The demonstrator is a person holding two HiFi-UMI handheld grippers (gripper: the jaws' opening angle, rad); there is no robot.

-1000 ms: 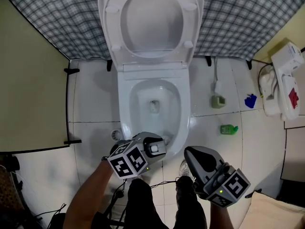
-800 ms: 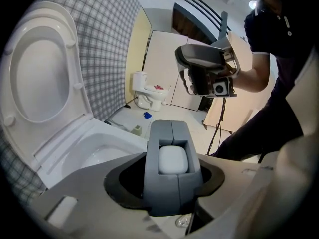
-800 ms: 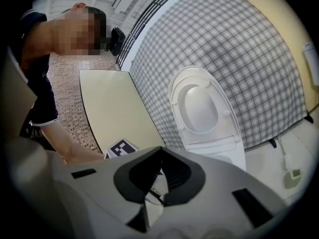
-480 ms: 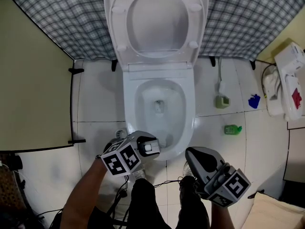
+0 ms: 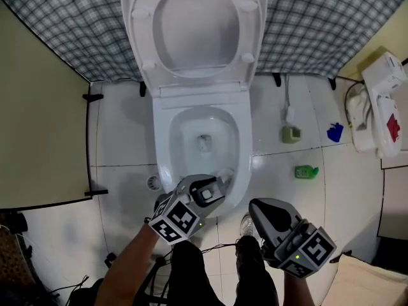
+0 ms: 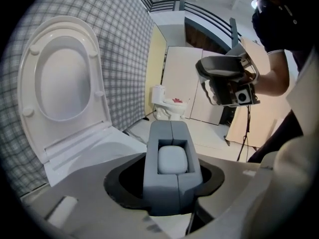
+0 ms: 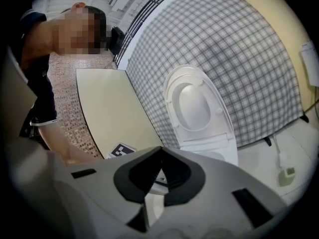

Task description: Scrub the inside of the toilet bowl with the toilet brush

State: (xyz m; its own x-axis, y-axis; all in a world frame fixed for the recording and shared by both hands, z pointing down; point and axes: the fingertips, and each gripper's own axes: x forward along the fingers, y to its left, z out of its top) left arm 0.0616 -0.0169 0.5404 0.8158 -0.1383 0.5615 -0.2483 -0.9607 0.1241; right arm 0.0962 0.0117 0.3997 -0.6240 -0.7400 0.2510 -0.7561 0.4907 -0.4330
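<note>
The white toilet (image 5: 164, 146) stands with lid and seat (image 5: 194, 24) raised, and its bowl (image 5: 203, 139) is open below me. My left gripper (image 5: 205, 195) hovers over the bowl's front rim, shut on the grey toilet brush handle (image 6: 172, 171). The handle's white end cap (image 6: 172, 159) faces the camera. The brush's pale shaft (image 5: 224, 173) reaches past the jaws into the front of the bowl; its head is hard to make out. My right gripper (image 5: 257, 206) hangs to the right, in front of the toilet, jaws together with nothing in them.
On the white tiled floor to the toilet's right lie a green bottle (image 5: 306, 171), a blue object (image 5: 335, 133) and a small green holder (image 5: 292, 134). A white appliance (image 5: 377, 110) stands far right and a cream panel (image 5: 38, 132) at left. Cables (image 5: 159, 266) run by my feet.
The left gripper has swung a little to the right and turned, so the brush now points toward the front right of the bowl. The right gripper has stayed put.
</note>
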